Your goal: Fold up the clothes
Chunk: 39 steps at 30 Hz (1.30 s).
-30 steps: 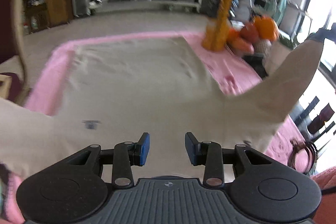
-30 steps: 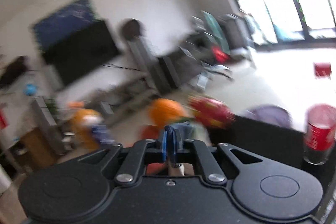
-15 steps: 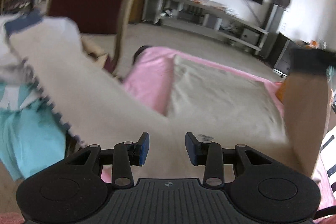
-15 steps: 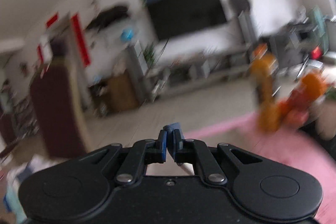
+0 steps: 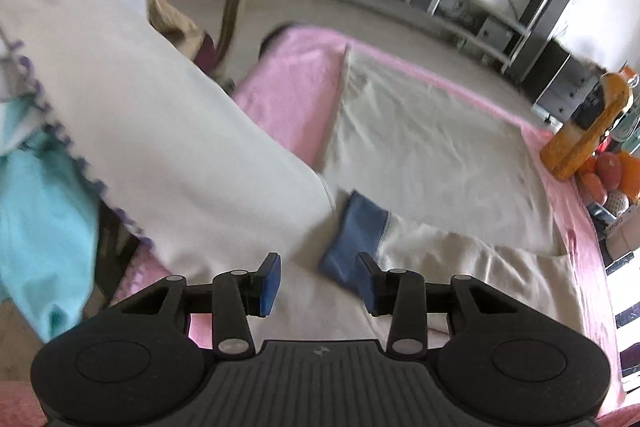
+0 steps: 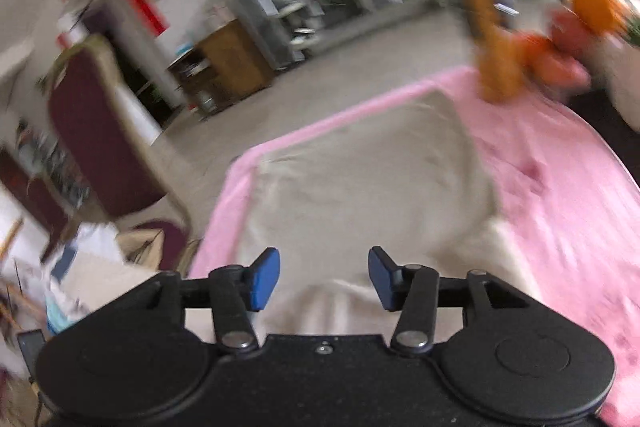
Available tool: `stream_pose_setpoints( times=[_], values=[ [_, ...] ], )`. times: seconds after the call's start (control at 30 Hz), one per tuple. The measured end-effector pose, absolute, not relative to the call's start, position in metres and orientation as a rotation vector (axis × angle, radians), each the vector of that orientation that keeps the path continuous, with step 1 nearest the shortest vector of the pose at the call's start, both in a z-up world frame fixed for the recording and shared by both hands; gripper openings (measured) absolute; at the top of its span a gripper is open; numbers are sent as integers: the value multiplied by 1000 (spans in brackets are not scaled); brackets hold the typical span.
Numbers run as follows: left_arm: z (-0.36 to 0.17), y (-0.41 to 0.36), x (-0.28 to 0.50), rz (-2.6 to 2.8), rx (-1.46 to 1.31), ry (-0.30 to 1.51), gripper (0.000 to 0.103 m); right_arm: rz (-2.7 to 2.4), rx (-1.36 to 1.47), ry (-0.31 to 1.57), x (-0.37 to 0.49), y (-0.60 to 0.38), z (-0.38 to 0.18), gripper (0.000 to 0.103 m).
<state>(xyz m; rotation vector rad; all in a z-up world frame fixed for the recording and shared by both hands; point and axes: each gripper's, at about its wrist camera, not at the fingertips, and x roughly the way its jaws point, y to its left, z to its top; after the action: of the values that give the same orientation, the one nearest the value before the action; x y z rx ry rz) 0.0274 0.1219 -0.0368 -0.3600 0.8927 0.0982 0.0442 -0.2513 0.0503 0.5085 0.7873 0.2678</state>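
**Desk:** On the pink blanket (image 5: 296, 99), what lies where?

**Photographer:** A cream garment (image 5: 432, 155) is spread flat on the blanket, its body running away from the cameras toward the blanket's far edge. That is its long axis in both views. Pink shows past the garment's left edge and beyond its far hem.

**Desk:** And the sleeves?

**Photographer:** One sleeve (image 5: 152, 131) stretches from the garment's near left corner out over the blanket's left side, pointing up and left, with its blue cuff at the far tip. The other sleeve is folded in across the near part of the body. Its blue cuff (image 5: 354, 243) points left, toward the first sleeve's root.

**Desk:** The grippers?

**Photographer:** The left gripper (image 5: 318, 285) hangs over the near end of the garment, fingers spread, nothing between them. The folded-in cuff lies just beyond its right finger. The right gripper (image 6: 323, 277) is also above the garment's near end. Its jaws have just been opening and now stand apart, empty, with cream cloth below them.

**Desk:** Anything around the blanket?

**Photographer:** An orange plush toy (image 5: 588, 123) stands at the blanket's far right corner. Turquoise cloth (image 5: 44, 227) hangs off to the blanket's left, below the outstretched sleeve. The right view is motion-blurred.
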Motion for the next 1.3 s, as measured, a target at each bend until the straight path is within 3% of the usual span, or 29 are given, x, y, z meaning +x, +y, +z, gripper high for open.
stream_pose_setpoints(
  times=[0.13,0.23,0.5,0.6,0.63,0.67,0.77,0.83,0.87,0.9,1.1,1.3],
  values=[
    [-48,110,57,97,-318,964,41,213,753,890,52,-312,-6,50],
    [-62,99,74,149,-214,1005,42,139,845,867,47,-345,-34,50],
    [-86,87,84,121,-182,1025,42,24,789,947,48,-362,-56,50],
    [-86,81,81,90,-163,1008,37,57,763,986,49,-352,-58,50],
    [-86,80,79,82,-152,1000,30,66,752,994,49,-348,-57,50],
    [-85,78,77,79,-136,988,12,76,741,1001,49,-343,-57,50],
    [-76,76,65,86,-116,930,5,96,667,1018,52,-327,-56,50],
    [-67,75,56,97,-131,889,5,114,635,1010,50,-320,-54,39],
    [-63,75,50,106,-138,876,4,130,634,1007,49,-318,-53,19],
    [-59,74,45,115,-146,863,4,148,636,1004,48,-316,-53,12],
    [-55,71,36,175,-100,832,4,110,604,1059,48,-312,-61,13],
    [-66,69,55,297,52,822,14,98,602,1021,46,-315,-57,14]
  ],
)
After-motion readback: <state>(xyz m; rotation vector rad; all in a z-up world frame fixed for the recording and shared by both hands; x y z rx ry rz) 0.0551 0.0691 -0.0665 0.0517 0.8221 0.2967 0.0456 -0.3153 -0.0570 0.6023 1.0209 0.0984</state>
